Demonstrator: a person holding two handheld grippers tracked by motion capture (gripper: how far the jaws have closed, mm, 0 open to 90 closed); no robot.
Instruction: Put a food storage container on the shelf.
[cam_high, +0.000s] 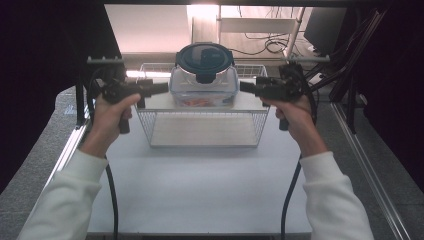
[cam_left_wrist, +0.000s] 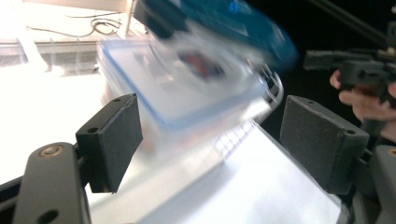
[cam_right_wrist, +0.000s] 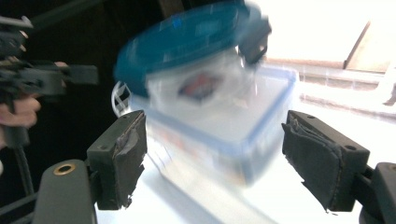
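Near the counter's far edge, left gripper (cam_high: 162, 88) and right gripper (cam_high: 245, 86) flank the container (cam_high: 203, 82) level, fingers open, gripping nothing.

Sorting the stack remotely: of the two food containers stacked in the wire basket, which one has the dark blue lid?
The round upper container has the dark blue lid. It sits on the rectangular clear container, whose lid is clear with a light blue rim.
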